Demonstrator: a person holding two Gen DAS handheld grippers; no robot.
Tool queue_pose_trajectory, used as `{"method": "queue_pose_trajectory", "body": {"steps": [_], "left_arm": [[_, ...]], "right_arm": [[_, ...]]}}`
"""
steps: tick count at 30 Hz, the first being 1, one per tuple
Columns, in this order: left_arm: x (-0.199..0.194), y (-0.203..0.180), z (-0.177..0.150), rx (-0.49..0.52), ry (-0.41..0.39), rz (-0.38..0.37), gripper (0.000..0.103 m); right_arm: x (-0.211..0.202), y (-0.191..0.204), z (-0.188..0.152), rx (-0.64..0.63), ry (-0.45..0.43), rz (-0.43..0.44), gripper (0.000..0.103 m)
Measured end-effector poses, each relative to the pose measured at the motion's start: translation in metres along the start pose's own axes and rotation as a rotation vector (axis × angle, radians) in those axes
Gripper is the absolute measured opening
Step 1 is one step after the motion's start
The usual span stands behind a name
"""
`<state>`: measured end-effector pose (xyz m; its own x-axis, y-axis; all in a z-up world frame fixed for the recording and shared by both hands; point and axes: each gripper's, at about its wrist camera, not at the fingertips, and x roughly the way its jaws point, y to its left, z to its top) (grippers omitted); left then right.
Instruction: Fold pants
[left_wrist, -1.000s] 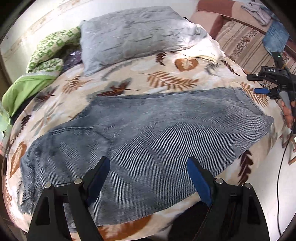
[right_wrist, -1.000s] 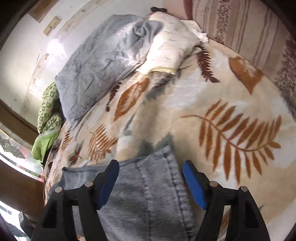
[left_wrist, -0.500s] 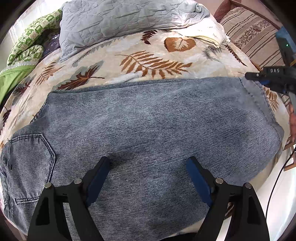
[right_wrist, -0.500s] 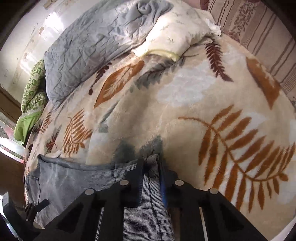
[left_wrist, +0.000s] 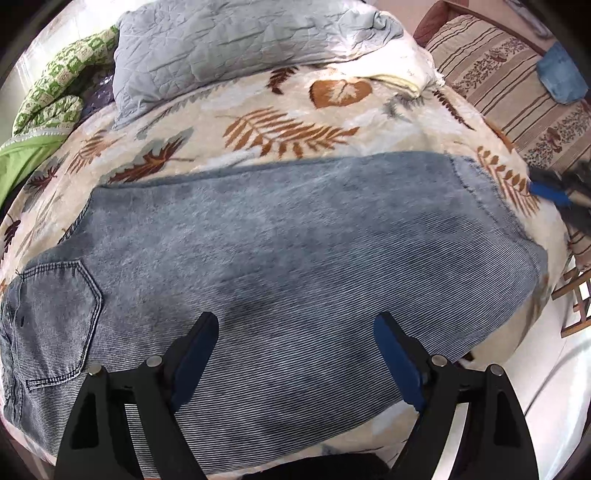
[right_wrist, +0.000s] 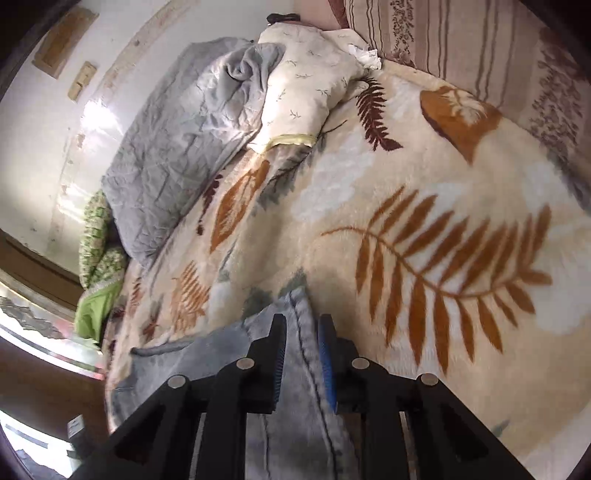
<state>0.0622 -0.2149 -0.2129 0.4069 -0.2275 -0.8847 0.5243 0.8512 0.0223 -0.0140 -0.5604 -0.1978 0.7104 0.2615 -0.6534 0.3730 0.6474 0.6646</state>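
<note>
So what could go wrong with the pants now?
The right gripper pinches only the hem of the pants, and its fingers are opening, so the denim could slip out. The left gripper hangs open over the middle and holds nothing, so pulling the hem across might drag the pants crooked on the blanket.

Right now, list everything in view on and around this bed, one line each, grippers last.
pants: one, blue-grey denim, spread flat across the near half of the blanket, back pocket at the left end
blanket: one, cream with brown leaf print, covering the bed
grey quilt: one, pale grey, crumpled at the far end of the bed
cream pillow: one, cream with small sprigs, beside the grey quilt
green cloth: one bundle, green and white, far left edge of the bed
striped cover: one, beige with brown stripes, beyond the bed at right
blue cloth: one, on the striped cover
left gripper: black, blue pads, open above the pants
right gripper: black, blue pads, jaws opening, pants hem between them
</note>
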Motion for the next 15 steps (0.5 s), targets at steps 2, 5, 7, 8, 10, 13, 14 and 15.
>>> {"method": "queue_pose_trajectory", "body": {"steps": [2, 5, 7, 8, 10, 13, 14, 15], "left_arm": [[-0.002, -0.009, 0.002, 0.012, -0.016, -0.013, 0.086], [0.007, -0.023, 0.001, 0.061, 0.007, 0.012, 0.086], [0.018, -0.029, -0.001, 0.087, 0.067, 0.031, 0.086], [0.014, -0.029, -0.001, 0.087, 0.054, 0.032, 0.086], [0.009, -0.030, -0.001, 0.095, 0.075, 0.007, 0.086], [-0.001, -0.026, 0.000, 0.104, 0.069, -0.009, 0.086], [-0.005, -0.023, 0.003, 0.101, 0.057, -0.008, 0.086], [-0.009, -0.021, 0.007, 0.095, 0.047, -0.015, 0.086]], "right_arm": [[-0.022, -0.011, -0.026, 0.058, 0.004, 0.069, 0.054], [-0.038, -0.031, -0.072, 0.197, -0.014, 0.178, 0.088], [-0.034, -0.040, -0.100, 0.284, 0.005, 0.269, 0.088], [-0.029, -0.042, -0.112, 0.324, 0.008, 0.299, 0.088], [-0.013, -0.041, -0.130, 0.370, 0.031, 0.317, 0.088], [0.009, -0.039, -0.142, 0.422, 0.025, 0.307, 0.088], [0.015, -0.039, -0.143, 0.445, 0.009, 0.315, 0.088], [0.017, -0.039, -0.142, 0.462, -0.022, 0.321, 0.087]]}}
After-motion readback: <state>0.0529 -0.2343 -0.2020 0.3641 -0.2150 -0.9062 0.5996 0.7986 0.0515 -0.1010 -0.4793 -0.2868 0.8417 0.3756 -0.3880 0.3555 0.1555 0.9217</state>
